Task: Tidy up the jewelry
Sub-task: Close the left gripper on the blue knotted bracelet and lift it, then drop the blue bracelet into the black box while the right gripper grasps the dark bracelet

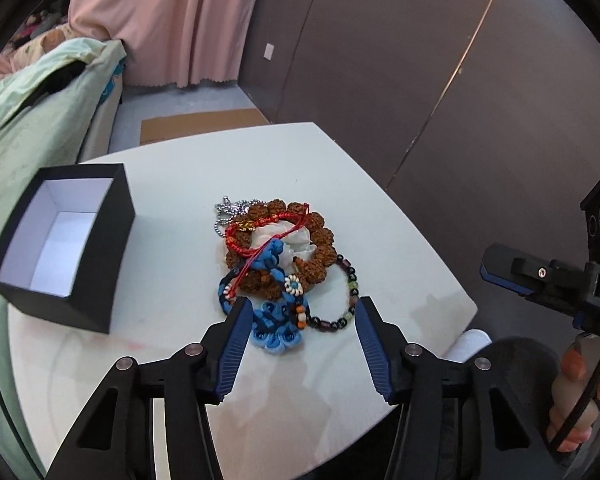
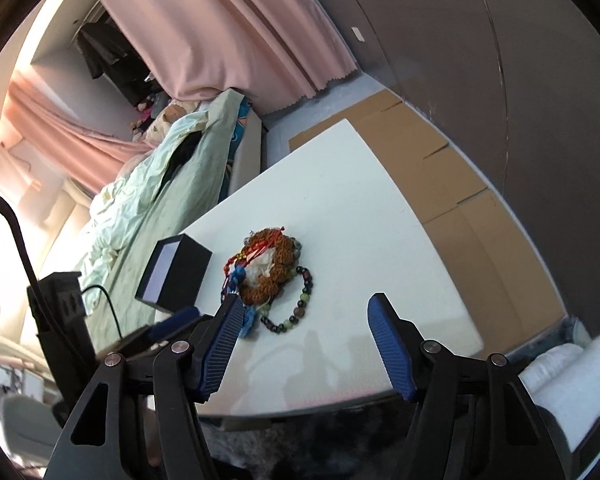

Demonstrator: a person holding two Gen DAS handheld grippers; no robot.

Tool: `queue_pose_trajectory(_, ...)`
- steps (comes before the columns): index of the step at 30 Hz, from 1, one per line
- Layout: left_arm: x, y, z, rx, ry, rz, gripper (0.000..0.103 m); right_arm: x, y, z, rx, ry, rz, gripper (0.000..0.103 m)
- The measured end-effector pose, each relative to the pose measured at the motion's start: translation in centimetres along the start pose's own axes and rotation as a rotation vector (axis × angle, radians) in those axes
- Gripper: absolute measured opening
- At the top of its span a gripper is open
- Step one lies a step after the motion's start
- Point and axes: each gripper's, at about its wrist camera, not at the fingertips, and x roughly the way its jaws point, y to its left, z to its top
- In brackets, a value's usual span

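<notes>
A pile of jewelry [image 1: 278,258] lies mid-table: a brown seed-bead bracelet [image 1: 324,246], a red cord bracelet [image 1: 256,232], a silver chain [image 1: 230,210], a blue knotted piece [image 1: 276,320] and a dark bead bracelet [image 1: 346,308]. An open black box [image 1: 66,240] with a white inside stands to the left. My left gripper [image 1: 302,306] is open, just in front of the pile. My right gripper [image 2: 306,308] is open, nearer the table's front edge; the pile [image 2: 268,276] and box [image 2: 176,272] lie beyond it. The right gripper also shows at the left wrist view's right edge [image 1: 500,268].
The white table [image 1: 340,168] stands beside a bed with a green cover [image 1: 28,128] on the left. Flattened cardboard [image 2: 460,208] lies on the floor to the right. A grey wall [image 1: 420,60] and pink curtain [image 1: 168,20] are behind.
</notes>
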Motion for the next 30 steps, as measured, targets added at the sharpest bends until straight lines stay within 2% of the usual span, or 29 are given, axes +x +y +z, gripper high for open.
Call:
queue_pose_trajectory(2, 1.0, 0.1, 0.3, -0.011, 0.011, 0.003, 0.054, 0.7, 0.0, 0.4, 0.024, 0.013, 0.009, 0.062)
queue_pose_trajectory(3, 1.5, 0.2, 0.3, -0.02, 0.018, 0.001, 0.049, 1.1, 0.1, 0.6, 0.03, 0.023, 0.007, 0.057)
queue_pose_trajectory(5, 2.2, 0.3, 0.5, -0.026, 0.022, -0.001, 0.042, 1.6, 0.0, 0.6, 0.031, 0.037, -0.004, 0.055)
queue_pose_trajectory(6, 2.6, 0.4, 0.5, -0.025, 0.021, 0.006, 0.034, 1.9, -0.2, 0.6, 0.036, 0.045, -0.004, 0.054)
queue_pose_trajectory(7, 3.0, 0.4, 0.6, -0.025, 0.027, 0.013, 0.022, 2.0, -0.3, 0.6, 0.047, 0.054, 0.003, 0.054)
queue_pose_trajectory(10, 3.6, 1.0, 0.6, -0.042, 0.053, -0.009, 0.01, 2.5, -0.5, 0.7, 0.063, 0.071, 0.005, 0.054)
queue_pose_trajectory(14, 1.9, 1.4, 0.9, -0.025, 0.024, -0.014, 0.009, 4.0, 0.4, 0.8, 0.02, 0.11, -0.048, 0.053)
queue_pose_trajectory(24, -3.3, 2.2, 2.2, 0.046, -0.051, -0.049, 0.009, 8.2, 2.0, 1.2, -0.082, 0.207, -0.172, 0.036)
queue_pose_trajectory(30, -6.5, 2.4, 2.9, 0.082, -0.122, -0.08, 0.009, 10.3, 3.4, 1.3, -0.143, 0.242, -0.251, 0.035)
